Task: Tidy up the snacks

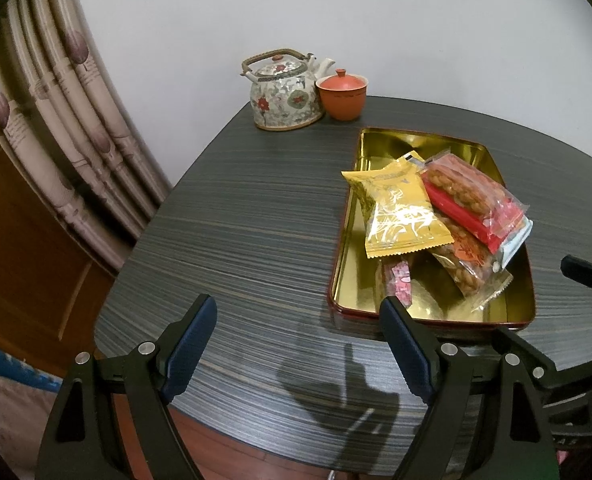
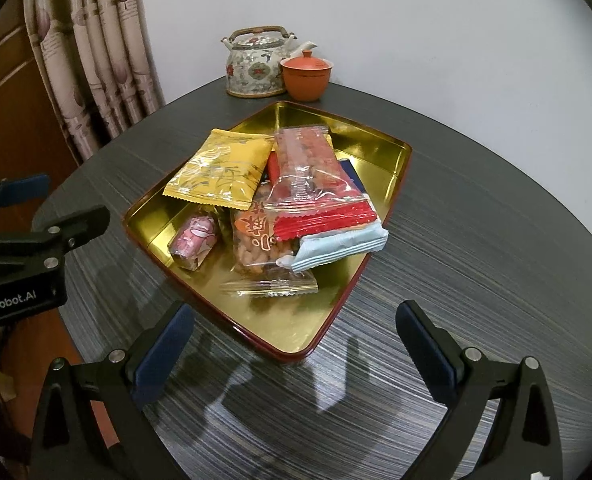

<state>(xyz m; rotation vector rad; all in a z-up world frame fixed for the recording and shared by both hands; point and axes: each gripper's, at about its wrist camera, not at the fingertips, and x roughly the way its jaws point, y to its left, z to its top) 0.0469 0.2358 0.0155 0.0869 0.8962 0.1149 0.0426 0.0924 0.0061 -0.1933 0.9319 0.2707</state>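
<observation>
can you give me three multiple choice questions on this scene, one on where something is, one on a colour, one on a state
1. Where is the orange lidded cup?
A. inside the tin
B. right beside the floral teapot, at the far edge of the table
C. held in a gripper

2. What colour is the inside of the tin tray?
A. gold
B. white
C. green

3. What state is the right gripper in?
A. shut on the yellow packet
B. shut on nothing
C. open, holding nothing

Answers:
1 B, the cup stands against the teapot near the wall.
2 A, the bare floor and walls shine gold.
3 C, its fingers stand wide apart over bare table.
</observation>
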